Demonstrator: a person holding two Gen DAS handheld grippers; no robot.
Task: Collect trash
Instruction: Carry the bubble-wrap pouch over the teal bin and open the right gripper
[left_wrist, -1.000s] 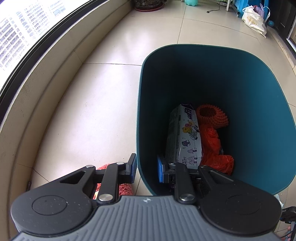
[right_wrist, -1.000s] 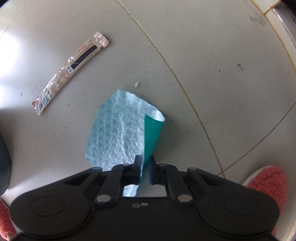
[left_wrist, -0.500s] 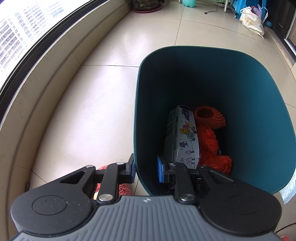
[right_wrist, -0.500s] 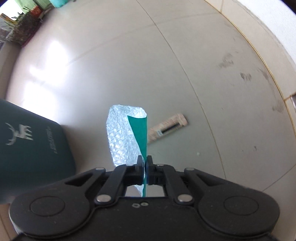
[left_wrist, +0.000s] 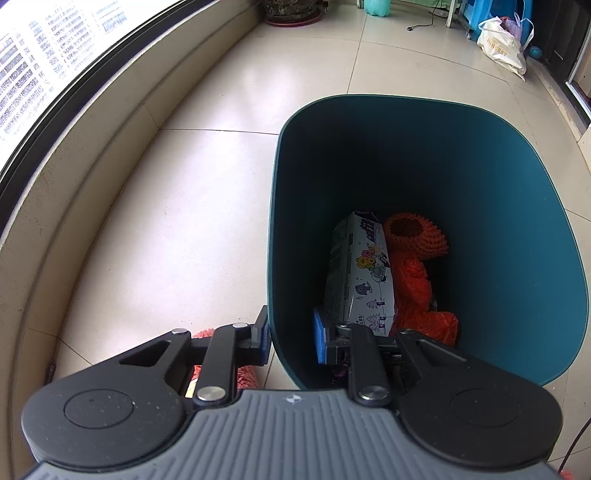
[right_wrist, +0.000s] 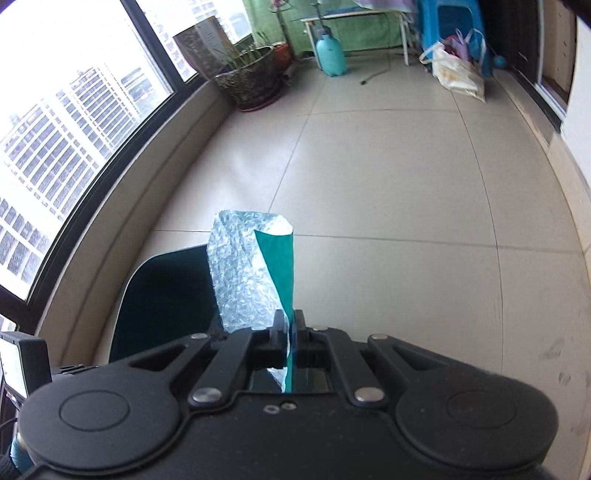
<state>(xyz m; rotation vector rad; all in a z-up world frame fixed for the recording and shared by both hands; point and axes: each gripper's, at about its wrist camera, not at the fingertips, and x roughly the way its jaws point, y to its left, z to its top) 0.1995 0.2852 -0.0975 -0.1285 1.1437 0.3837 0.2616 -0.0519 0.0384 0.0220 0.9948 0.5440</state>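
Note:
My left gripper (left_wrist: 290, 334) straddles the near wall of the dark teal trash bin (left_wrist: 528, 206), one finger outside and one inside, and holds it. In the bin lie a white printed carton (left_wrist: 360, 273), an orange foam net (left_wrist: 415, 236) and an orange plastic bag (left_wrist: 421, 295). My right gripper (right_wrist: 290, 325) is shut on a green bubble-wrap mailer (right_wrist: 251, 273), held upright in the air. The bin (right_wrist: 166, 295) stands low at the left of the mailer in the right wrist view.
A curved window ledge (right_wrist: 155, 192) runs along the left. A potted plant (right_wrist: 251, 79), a teal sprayer bottle (right_wrist: 330, 55), a blue stool (right_wrist: 450, 33) and a white shopping bag (right_wrist: 458, 72) stand at the far end. A red fuzzy slipper (left_wrist: 225, 365) lies under my left gripper.
My right gripper has lifted the mailer off the floor and swung up towards the bin; the wrapper on the floor has left its view. The left gripper kept its hold on the bin.

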